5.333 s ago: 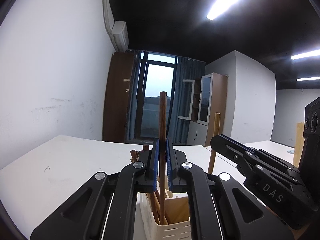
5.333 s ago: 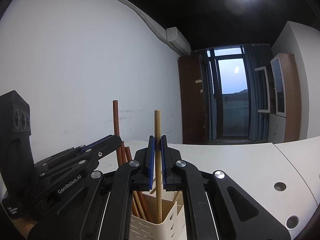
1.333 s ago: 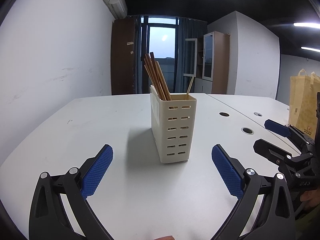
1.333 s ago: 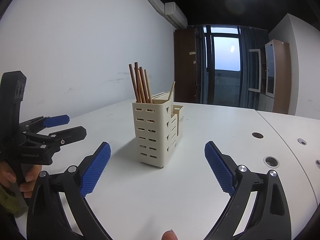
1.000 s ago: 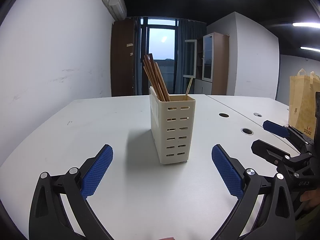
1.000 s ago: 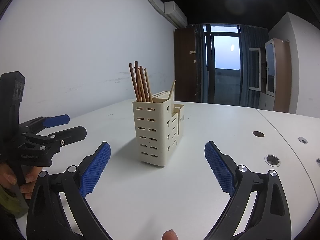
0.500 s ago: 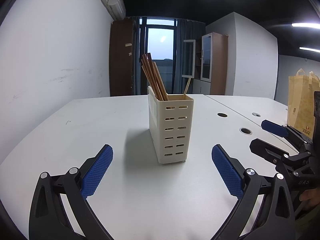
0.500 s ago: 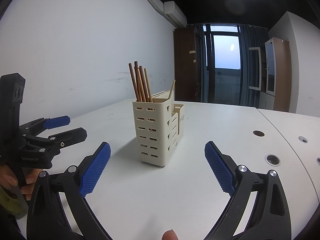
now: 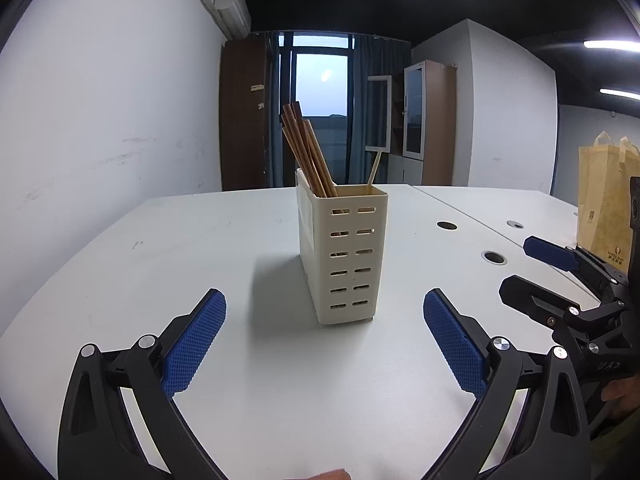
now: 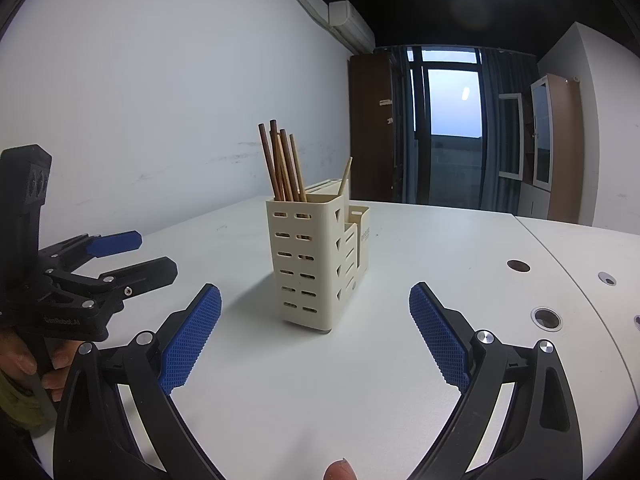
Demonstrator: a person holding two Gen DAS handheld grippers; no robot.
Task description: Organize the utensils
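Observation:
A cream slotted utensil holder (image 9: pixel 344 256) (image 10: pixel 312 260) stands upright on the white table (image 9: pixel 160 260). Several brown chopsticks (image 9: pixel 308 152) (image 10: pixel 282 166) lean together in its tall compartment, and one pale chopstick (image 9: pixel 374 170) (image 10: pixel 345 177) sticks up from another. My left gripper (image 9: pixel 324 336) is open, a short way in front of the holder, with nothing between its blue pads. My right gripper (image 10: pixel 316 332) is open too, also short of the holder and empty. Each gripper shows in the other's view: the right gripper (image 9: pixel 532 272), the left gripper (image 10: pixel 132 256).
A brown paper bag (image 9: pixel 608 212) stands at the table's right side. Round cable holes (image 9: pixel 494 257) (image 10: pixel 546 318) dot the right part of the table. A hand (image 10: pixel 24 360) holds the left gripper's handle. A white wall runs along the left; a window and cabinets stand behind.
About five seconds ago each gripper was shut on a chopstick above the holder. Both have since let go, opened and backed away. Over the last second the views barely shift.

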